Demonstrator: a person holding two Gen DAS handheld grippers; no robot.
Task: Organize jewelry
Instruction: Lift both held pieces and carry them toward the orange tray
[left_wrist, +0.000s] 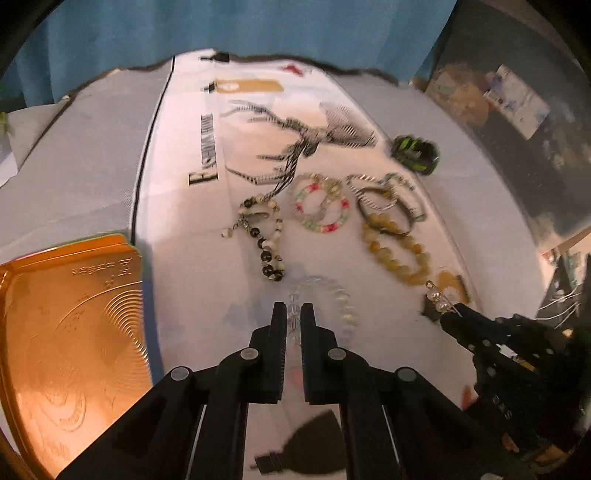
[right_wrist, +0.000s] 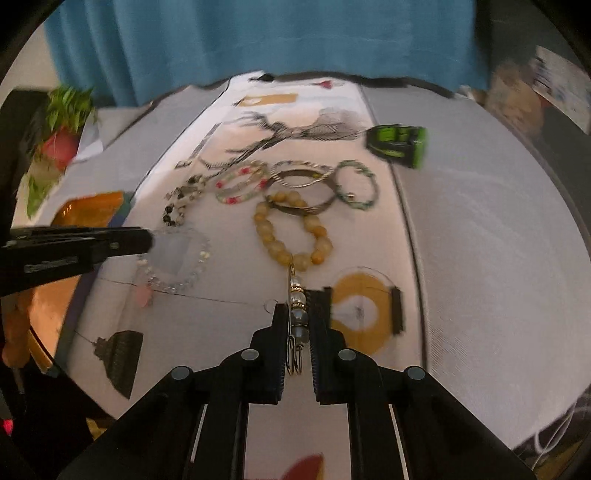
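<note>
My left gripper (left_wrist: 293, 310) is shut on a clear crystal bead bracelet (left_wrist: 341, 299), which also shows in the right wrist view (right_wrist: 177, 258). My right gripper (right_wrist: 300, 299) is shut on a pearl safety-pin brooch (right_wrist: 297, 314), also seen in the left wrist view (left_wrist: 437, 299). On the white printed cloth lie a yellow bead bracelet (right_wrist: 291, 232), a black-and-white bead bracelet (left_wrist: 264, 236), a pink-and-green bead bracelet (left_wrist: 321, 208), metal bangles (right_wrist: 301, 184) and a green bead bracelet (right_wrist: 356, 184). A gold tray (left_wrist: 70, 332) sits left of my left gripper.
A green and black box (right_wrist: 397, 144) stands at the back right of the cloth. A potted plant (right_wrist: 66, 122) stands at the far left. A blue curtain (right_wrist: 277, 44) hangs behind the table. Cluttered shelves (left_wrist: 517, 103) are at the right.
</note>
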